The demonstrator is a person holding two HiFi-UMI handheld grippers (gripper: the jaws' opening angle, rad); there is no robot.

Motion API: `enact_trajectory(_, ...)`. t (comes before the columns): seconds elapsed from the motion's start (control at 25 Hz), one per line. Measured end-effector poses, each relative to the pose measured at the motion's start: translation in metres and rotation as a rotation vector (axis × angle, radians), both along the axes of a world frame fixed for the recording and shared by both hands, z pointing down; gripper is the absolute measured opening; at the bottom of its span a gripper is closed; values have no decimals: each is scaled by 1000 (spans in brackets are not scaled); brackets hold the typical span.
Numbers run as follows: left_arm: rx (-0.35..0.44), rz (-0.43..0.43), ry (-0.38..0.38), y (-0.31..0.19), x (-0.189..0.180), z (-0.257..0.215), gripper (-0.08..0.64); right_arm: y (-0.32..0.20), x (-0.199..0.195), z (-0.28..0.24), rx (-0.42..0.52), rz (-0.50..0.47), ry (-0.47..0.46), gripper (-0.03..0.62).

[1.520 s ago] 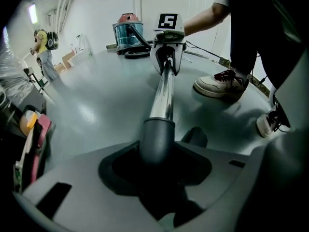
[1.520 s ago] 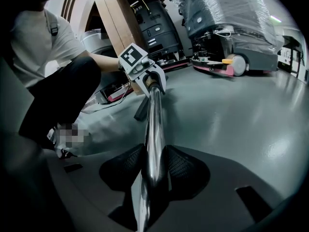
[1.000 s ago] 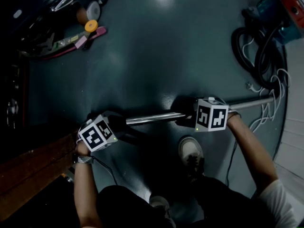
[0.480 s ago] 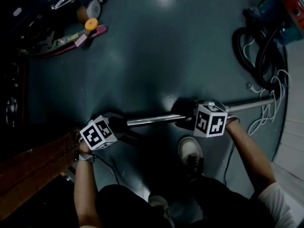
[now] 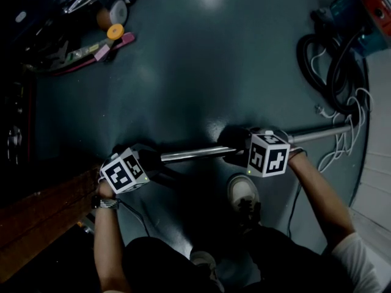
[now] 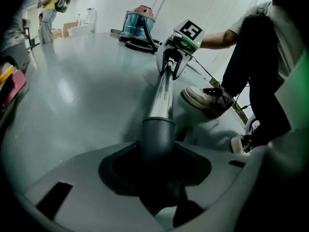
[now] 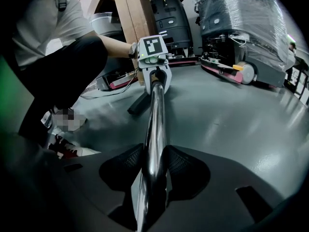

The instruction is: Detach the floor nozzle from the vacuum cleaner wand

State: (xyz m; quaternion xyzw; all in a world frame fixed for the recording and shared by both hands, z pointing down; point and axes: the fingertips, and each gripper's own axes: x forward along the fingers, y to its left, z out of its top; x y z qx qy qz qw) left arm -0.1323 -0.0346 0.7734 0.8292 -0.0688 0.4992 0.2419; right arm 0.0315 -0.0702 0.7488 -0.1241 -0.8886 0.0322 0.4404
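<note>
A chrome wand lies nearly level above the floor, running from the left to the right. Its left end enters the grey neck of the floor nozzle, whose dark foot rests on the floor. My left gripper is shut on that neck, pads on both sides. Further along, my right gripper is shut on the wand. Each gripper shows in the other's view: the right gripper and the left gripper.
The teal vacuum body with its black hose sits at far right, white cables beside it. A person's shoe is under the wand. A wooden plank lies at left, tools at top left, wrapped machines behind.
</note>
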Motion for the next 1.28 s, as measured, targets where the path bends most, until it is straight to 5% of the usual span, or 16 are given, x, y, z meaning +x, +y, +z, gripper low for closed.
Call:
enact_trajectory(0.44, -68, 227, -250, 9, -12, 1, 172, 4, 1, 2, 5, -28, 19, 164)
enact_trajectory(0.64, -60, 174, -234, 8, -20, 8, 172, 1, 2, 7, -9, -6, 16, 164)
enact_trajectory(0.88, -15, 13, -189, 6, -47, 1, 172, -3, 6, 19, -27, -1, 39, 164)
enact_trajectory(1.28, -39, 71, -77, 39, -16, 5, 173, -33, -13, 15, -22, 101, 19, 163)
